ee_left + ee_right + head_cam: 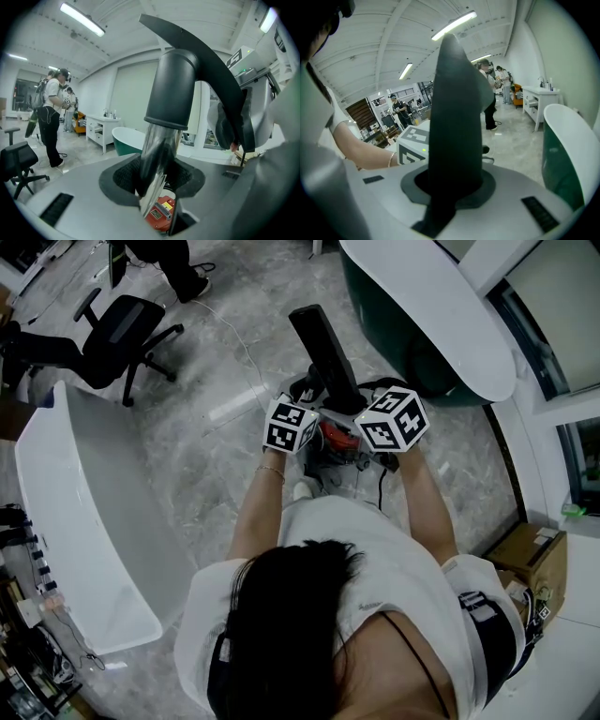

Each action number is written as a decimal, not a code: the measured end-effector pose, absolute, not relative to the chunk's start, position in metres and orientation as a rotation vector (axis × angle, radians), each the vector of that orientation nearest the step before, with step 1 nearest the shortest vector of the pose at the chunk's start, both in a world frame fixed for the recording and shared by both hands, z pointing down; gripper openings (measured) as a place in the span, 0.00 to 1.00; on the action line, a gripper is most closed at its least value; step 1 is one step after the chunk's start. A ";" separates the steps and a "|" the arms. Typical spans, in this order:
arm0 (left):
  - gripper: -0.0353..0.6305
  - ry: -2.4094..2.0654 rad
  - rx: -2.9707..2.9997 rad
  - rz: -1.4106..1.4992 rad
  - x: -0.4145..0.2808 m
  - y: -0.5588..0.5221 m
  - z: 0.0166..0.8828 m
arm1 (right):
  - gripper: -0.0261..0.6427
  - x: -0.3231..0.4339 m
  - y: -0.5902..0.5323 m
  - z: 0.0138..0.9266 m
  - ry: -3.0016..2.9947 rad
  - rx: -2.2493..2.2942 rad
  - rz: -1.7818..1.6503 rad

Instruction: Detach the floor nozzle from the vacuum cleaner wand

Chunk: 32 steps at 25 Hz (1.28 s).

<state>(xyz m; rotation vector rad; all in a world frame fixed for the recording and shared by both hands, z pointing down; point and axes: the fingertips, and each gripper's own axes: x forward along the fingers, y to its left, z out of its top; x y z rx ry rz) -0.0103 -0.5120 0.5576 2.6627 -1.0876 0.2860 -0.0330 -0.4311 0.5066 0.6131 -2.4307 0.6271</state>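
The floor nozzle stands right between the jaws of my right gripper, which are clamped on it. It rises straight up out of them and fills the middle of that gripper's view. It is matt black, broad at the jaws and narrowing to a rounded tip.

From my left gripper the same nozzle arches overhead as a thin dark blade, curving off to that gripper's right. Its dark grey collar sits just above the jaws, sleeved over the wand. The wand is a shiny chrome tube, and my left jaws are closed on it just below the collar, a pad against each side. Close under the tube, beneath those jaws, shows a red part.

Seen from my head, both grippers sit side by side, nearly touching, with the nozzle pointing away from me beyond them. Off to my right gripper's right stands a green-and-white bathtub. Well off to my left gripper's side is a black office chair.
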 end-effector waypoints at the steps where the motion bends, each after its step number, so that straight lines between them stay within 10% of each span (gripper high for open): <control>1: 0.28 -1.103 2.656 0.281 -0.011 -0.512 0.558 | 0.15 -0.033 -0.431 0.506 -2.426 0.601 0.637; 32: 0.28 -1.050 2.683 0.256 -0.008 -0.513 0.556 | 0.14 -0.036 -0.427 0.494 -2.405 0.563 0.875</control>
